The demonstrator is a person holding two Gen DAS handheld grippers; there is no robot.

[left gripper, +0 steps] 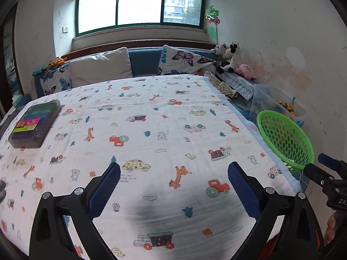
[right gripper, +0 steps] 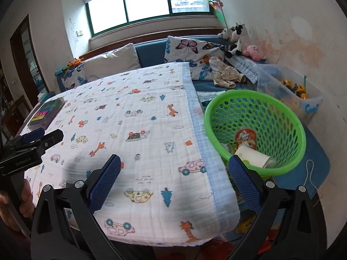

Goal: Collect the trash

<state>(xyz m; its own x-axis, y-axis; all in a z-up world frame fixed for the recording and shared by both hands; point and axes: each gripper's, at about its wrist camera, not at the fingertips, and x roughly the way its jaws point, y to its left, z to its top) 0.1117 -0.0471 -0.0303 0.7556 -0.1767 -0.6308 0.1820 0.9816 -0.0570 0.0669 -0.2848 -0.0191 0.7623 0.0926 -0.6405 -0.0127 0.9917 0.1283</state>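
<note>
A green mesh basket (right gripper: 279, 117) stands to the right of the bed; it also shows in the left wrist view (left gripper: 288, 143). Inside it lie a red snack cup (right gripper: 246, 139) and a white paper cup (right gripper: 252, 157). My right gripper (right gripper: 173, 169) is open and empty over the blanket's right edge, with the basket just beyond its right finger. My left gripper (left gripper: 173, 173) is open and empty above the middle of the patterned blanket (left gripper: 151, 130). Each gripper shows in the other's view, the right one at the right edge (left gripper: 325, 169), the left one at the left edge (right gripper: 41, 138).
A dark box with a bright label (left gripper: 35, 123) lies on the blanket's far left. Pillows (left gripper: 102, 65) and plush toys (left gripper: 232, 58) line the headboard. A clear bin of toys (right gripper: 290, 91) stands against the right wall behind the basket. Crumpled clothing (right gripper: 225, 75) lies near the pillows.
</note>
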